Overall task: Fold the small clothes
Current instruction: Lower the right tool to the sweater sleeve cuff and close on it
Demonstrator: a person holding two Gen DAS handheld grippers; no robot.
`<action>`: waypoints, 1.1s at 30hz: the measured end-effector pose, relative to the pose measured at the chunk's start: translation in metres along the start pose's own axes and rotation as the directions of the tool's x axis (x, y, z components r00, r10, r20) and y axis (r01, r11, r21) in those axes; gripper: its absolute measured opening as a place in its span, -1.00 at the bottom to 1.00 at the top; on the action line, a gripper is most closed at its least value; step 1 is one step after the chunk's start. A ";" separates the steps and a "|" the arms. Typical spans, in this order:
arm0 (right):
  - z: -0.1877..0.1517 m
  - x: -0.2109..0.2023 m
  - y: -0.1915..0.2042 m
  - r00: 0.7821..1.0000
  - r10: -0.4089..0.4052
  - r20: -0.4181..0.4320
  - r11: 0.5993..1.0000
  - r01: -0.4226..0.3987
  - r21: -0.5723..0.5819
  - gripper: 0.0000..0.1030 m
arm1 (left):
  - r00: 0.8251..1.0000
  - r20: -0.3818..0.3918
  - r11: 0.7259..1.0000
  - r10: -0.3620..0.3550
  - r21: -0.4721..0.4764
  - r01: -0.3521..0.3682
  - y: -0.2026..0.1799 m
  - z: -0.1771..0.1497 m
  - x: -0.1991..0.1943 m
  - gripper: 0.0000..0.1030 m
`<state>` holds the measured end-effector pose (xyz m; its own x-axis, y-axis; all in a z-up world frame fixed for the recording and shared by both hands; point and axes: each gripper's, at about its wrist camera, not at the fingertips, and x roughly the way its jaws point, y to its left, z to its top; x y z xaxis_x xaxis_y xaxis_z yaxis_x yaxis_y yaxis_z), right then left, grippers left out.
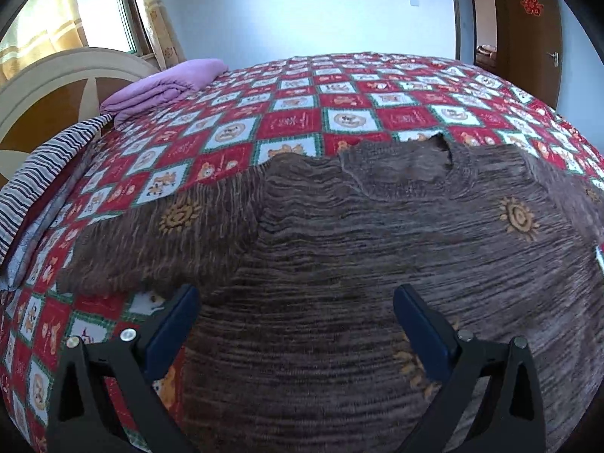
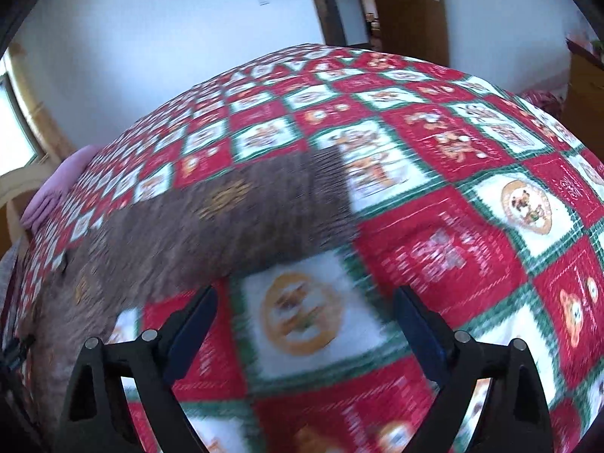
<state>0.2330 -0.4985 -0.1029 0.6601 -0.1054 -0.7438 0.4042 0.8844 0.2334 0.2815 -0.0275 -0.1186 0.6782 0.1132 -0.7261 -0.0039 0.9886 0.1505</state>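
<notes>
Left wrist view: brown top (image 1: 377, 226) flat on quilt (image 1: 302, 113), left gripper (image 1: 296, 302) wide, empty; right gripper (image 2: 305, 302) likewise (blurred). Risk: grabbing quilt w/ fabric.

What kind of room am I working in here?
Most likely a home bedroom. A bed with a red patchwork quilt fills the view, with a curved headboard, a folded purple blanket beside it, and a curtained window.

A red double-happiness sign 囍 (image 1: 531, 1) hangs on the brown door (image 1: 528, 56).
</notes>
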 end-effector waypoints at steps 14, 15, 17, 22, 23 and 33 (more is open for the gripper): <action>0.064 0.048 -0.027 0.998 0.048 -0.033 0.996 -0.046 0.074 0.14 | 0.997 -0.082 1.000 0.009 0.006 -0.009 -0.008 -0.002 0.026 1.00; 0.066 0.054 -0.024 0.998 0.047 -0.045 0.996 -0.044 0.073 0.14 | 0.996 -0.092 1.000 0.011 0.002 -0.011 -0.007 -0.002 0.028 1.00; 0.070 0.062 -0.017 0.998 0.031 -0.046 0.998 -0.029 0.061 0.12 | 0.995 -0.101 1.000 -0.003 -0.010 0.002 -0.005 -0.002 0.029 1.00; 0.069 0.074 0.006 0.990 0.097 -0.098 0.995 -0.096 0.019 -0.74 | 0.991 -0.123 0.997 -0.048 -0.066 0.040 0.003 -0.003 0.035 1.00; 0.069 0.074 0.010 0.991 0.089 -0.096 0.996 -0.089 -0.001 -0.75 | 0.991 -0.123 0.996 -0.053 -0.071 0.045 0.004 -0.003 0.035 1.00; 0.084 0.044 0.030 0.994 0.103 -0.035 0.994 -0.104 -0.032 -0.82 | 0.993 -0.080 0.984 -0.090 -0.158 0.076 0.019 -0.006 0.030 1.00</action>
<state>0.3280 -0.5145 -0.0760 0.6757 0.0022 -0.7371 0.3125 0.9048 0.2892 0.2977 -0.0044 -0.1419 0.6149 0.0314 -0.7880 -0.0680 0.9976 -0.0133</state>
